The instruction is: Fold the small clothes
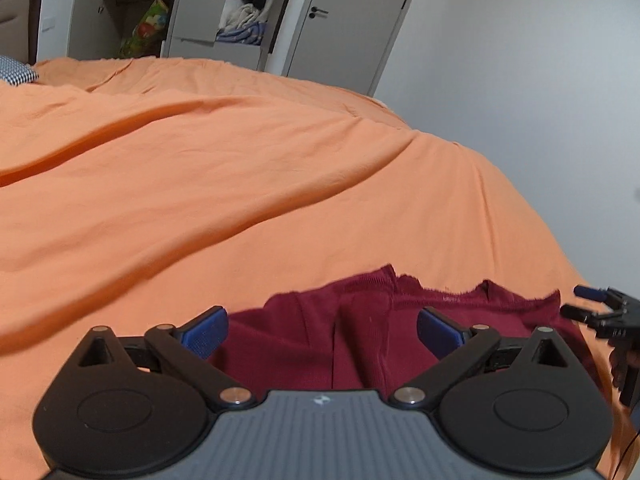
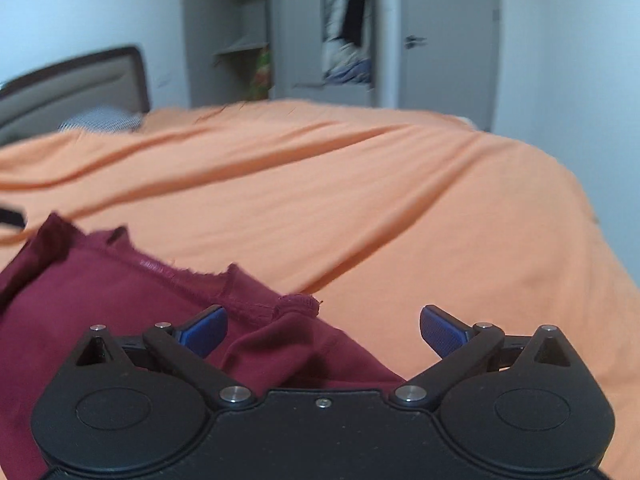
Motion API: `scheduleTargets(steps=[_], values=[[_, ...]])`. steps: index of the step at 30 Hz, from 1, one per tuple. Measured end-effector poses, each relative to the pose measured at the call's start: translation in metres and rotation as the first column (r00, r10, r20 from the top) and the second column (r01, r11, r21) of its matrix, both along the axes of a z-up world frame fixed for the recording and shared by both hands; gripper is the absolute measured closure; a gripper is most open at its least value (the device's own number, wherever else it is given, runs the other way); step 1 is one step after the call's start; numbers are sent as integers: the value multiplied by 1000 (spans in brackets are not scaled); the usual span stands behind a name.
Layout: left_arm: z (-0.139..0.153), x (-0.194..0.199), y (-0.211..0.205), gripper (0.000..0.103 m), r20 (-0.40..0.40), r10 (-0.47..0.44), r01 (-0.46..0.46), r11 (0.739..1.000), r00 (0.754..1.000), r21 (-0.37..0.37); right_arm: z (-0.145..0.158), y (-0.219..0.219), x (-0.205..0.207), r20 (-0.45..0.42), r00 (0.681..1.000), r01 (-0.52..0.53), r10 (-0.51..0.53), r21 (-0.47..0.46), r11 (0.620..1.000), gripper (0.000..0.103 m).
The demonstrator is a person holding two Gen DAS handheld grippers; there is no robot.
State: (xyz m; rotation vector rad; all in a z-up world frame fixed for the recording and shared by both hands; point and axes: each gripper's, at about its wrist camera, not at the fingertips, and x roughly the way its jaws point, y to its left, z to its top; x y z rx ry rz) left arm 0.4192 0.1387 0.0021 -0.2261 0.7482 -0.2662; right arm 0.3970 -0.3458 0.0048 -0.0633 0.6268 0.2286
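A dark red garment (image 1: 360,332) lies crumpled on the orange bedspread (image 1: 200,180), near its front edge. My left gripper (image 1: 322,330) hovers just over the garment, open, its blue pads wide apart with nothing between them. At the far right of the left wrist view the other gripper's fingers (image 1: 588,304) show beside the cloth. In the right wrist view the same garment (image 2: 120,300) fills the lower left, its stitched hem uppermost. My right gripper (image 2: 323,330) is open above the garment's right edge, one pad over cloth, the other over orange bedspread (image 2: 400,200).
A patterned pillow (image 1: 18,70) and padded headboard (image 2: 80,84) sit at the bed's far left. Behind the bed stands an open grey wardrobe (image 1: 248,12) holding clothes, next to a closed door (image 1: 360,20). The bed drops off at the right toward a white wall.
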Motion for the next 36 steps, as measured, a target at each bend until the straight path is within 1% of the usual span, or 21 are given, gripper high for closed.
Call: scheduleTargets(steps=[3, 7, 9, 11, 14, 16, 18, 19, 20, 21, 22, 23, 24, 25, 26, 28, 30, 32, 33, 34, 36], values=[[-2, -24, -6, 0, 34, 15, -16, 999, 999, 30, -7, -16, -14, 23, 997, 76, -76, -2, 997, 1], [-5, -62, -16, 0, 83, 6, -14, 996, 997, 92, -12, -35, -39, 15, 984, 176, -178, 80, 981, 1], [-8, -80, -23, 0, 107, -13, -1, 992, 994, 129, -14, -38, -60, 22, 983, 174, -180, 151, 973, 1], [-12, -95, -30, 1, 124, -17, -4, 986, 992, 169, -15, -37, -87, 33, 984, 164, -174, 199, 966, 1], [-14, -111, -42, 1, 175, -12, -30, 972, 985, 235, -20, -28, -128, 57, 984, 152, -168, 223, 963, 1], [-13, -115, -50, 2, 212, -20, -37, 964, 977, 263, -25, -16, -151, 68, 983, 153, -170, 208, 966, 1], [-11, -114, -55, 11, 226, -37, -26, 963, 974, 269, -30, -4, -168, 81, 983, 149, -164, 168, 974, 1], [-12, -112, -57, 18, 221, -44, -18, 963, 974, 269, -32, 4, -175, 95, 982, 146, -161, 145, 979, 1], [-12, -110, -59, 28, 215, -47, -12, 964, 976, 265, -33, 11, -181, 118, 980, 146, -161, 125, 981, 1], [-13, -107, -60, 34, 204, -47, -7, 966, 978, 257, -33, 16, -183, 141, 977, 146, -161, 110, 983, 2], [-14, -104, -61, 50, 189, -47, 0, 969, 981, 246, -33, 19, -184, 159, 975, 141, -156, 103, 985, 6], [-16, -100, -61, 71, 175, -48, 6, 973, 983, 230, -32, 21, -182, 165, 975, 135, -150, 102, 986, 9], [-16, -97, -61, 83, 161, -44, 9, 977, 986, 211, -33, 23, -179, 164, 976, 131, -146, 103, 986, 16], [-19, -94, -59, 99, 147, -32, 3, 981, 989, 196, -32, 24, -176, 165, 975, 130, -145, 104, 986, 24], [-19, -92, -58, 99, 137, -11, -13, 984, 990, 179, -31, 25, -172, 167, 975, 131, -147, 105, 986, 28], [-17, -92, -52, 100, 146, 25, -44, 991, 989, 130, -29, 25, -163, 155, 976, 140, -154, 98, 985, 48], [-10, -95, -44, 101, 179, 78, -100, 988, 981, 118, -31, 23, -154, 122, 977, 161, -173, 99, 982, 60], [-4, -96, -28, 101, 187, 148, -162, 985, 971, 59, -34, 20, -148, 95, 977, 176, -189, 128, 976, 76], [-2, -94, -19, 101, 168, 175, -182, 983, 970, 27, -35, 19, -147, 95, 976, 183, -196, 131, 974, 92], [-4, -91, -12, 101, 143, 192, -196, 981, 971, 9, -36, 20, -146, 95, 975, 189, -201, 120, 975, 95], [-12, -86, -5, 101, 108, 216, -218, 976, 970, 10, -38, 21, -146, 100, 974, 194, -204, 105, 975, 96]])
